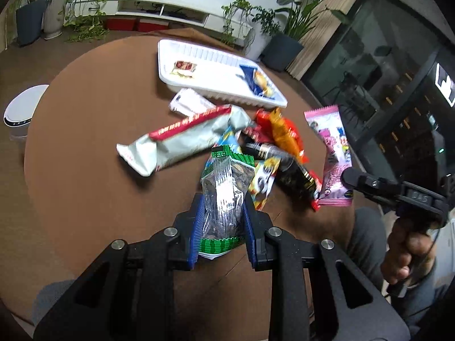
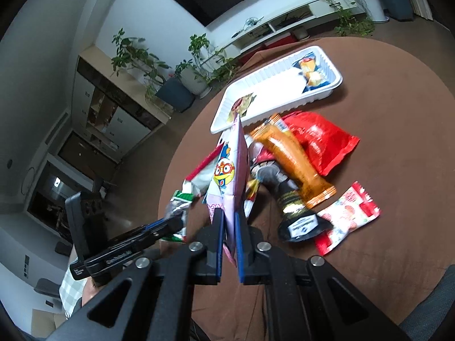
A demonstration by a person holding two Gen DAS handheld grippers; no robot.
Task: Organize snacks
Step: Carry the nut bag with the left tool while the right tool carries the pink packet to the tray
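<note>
My left gripper is shut on a clear snack packet with green ends, held above the brown table. It also shows in the right wrist view. My right gripper is shut on a pink cartoon snack packet, held upright over the pile; the same packet shows in the left wrist view. A white tray at the far side holds a red-and-yellow packet and a blue packet. A pile of loose snacks lies before it.
The pile holds a long silver and red packet, an orange packet, a red bag, a black packet and a red-and-white packet. A white bin stands left of the round table. Potted plants stand behind.
</note>
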